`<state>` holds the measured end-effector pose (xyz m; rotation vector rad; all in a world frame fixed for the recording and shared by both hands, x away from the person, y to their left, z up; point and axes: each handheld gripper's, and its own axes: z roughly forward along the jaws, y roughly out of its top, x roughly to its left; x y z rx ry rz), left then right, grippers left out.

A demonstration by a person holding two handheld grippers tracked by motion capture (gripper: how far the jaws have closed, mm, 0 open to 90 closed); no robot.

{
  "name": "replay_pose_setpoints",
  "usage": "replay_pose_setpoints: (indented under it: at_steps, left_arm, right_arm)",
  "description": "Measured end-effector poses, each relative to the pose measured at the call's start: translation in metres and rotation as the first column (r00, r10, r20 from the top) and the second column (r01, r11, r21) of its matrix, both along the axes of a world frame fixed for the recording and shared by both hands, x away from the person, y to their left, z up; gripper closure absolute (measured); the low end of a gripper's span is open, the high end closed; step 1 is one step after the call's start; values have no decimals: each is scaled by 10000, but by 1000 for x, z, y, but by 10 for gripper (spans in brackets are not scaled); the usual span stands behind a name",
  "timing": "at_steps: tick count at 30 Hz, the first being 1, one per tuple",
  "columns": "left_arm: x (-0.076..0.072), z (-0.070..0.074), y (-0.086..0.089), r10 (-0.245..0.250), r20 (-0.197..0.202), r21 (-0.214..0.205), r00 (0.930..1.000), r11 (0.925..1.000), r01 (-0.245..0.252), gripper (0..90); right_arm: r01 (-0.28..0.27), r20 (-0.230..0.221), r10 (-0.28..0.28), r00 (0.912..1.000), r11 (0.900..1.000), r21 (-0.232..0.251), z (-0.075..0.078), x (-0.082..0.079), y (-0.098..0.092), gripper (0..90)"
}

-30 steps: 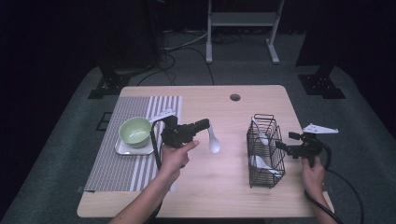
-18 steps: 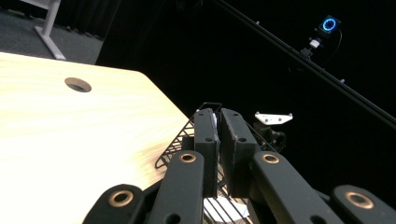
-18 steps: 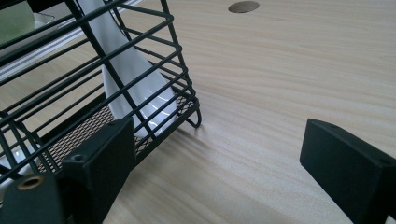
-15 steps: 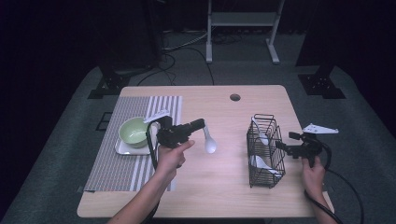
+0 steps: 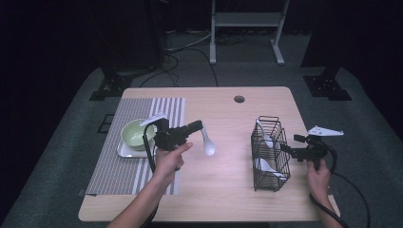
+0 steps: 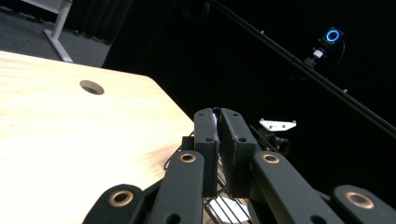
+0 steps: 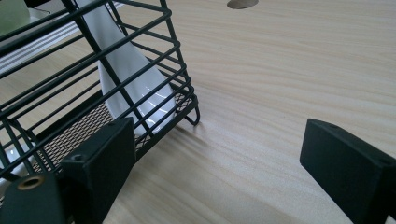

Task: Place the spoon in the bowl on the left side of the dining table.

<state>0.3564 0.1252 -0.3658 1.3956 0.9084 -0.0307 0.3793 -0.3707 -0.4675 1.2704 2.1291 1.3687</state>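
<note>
High view first: left gripper [image 5: 198, 127] up over the middle of the wooden table [image 5: 228, 190], jaws pinched on the handle of a white spoon [image 5: 208, 145], bowl of the spoon hanging low and to the right, above the bare wood. Just behind that hand, a green bowl [image 5: 134, 133] on a white square plate [image 5: 124, 151], both on the striped placemat [image 5: 128, 171] at the table's left. Over on the right, a black wire basket [image 5: 270, 156] standing upright with more white spoons [image 5: 264, 167] inside, well apart from the held one. Right gripper [image 5: 285, 148] level at the basket's right side, nose close up against the wire, hand wrapped round the grip. Left gripper view next: two black jaws squeezed nearly together, a thin sliver of white caught between the pads, table edge and round cable hole [image 6: 91, 87] off to the left, dark room beyond. Right gripper view last: jaws standing wide apart, nothing between them but bare wood; left pad just beside the basket's lower corner, contact too close to call; one white spoon leaning inside the wire, bowl down on the mesh floor.
</note>
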Motion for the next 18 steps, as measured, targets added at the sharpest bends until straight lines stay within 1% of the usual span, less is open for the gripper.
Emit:
replay_pose_setpoints:
  at_steps: [7, 11, 18]
  left_arm:
    - [3, -2, 8, 199, -99, -101, 9998, 9997, -200, 857]
    - [4, -2, 12, 288, -89, -79, 9995, 9996, -289, 857]
    - [6, -3, 20, 538, -207, -125, 9983, 9985, -540, 857]
  right_arm:
    - [6, -3, -6, 10000, 10000, -33, 0, 0, 0, 94]
    - [11, -23, -11, 10000, 10000, -45, 0, 0, 1, 95]
    - [20, -37, -20, 10000, 10000, -63, 0, 0, 1, 94]
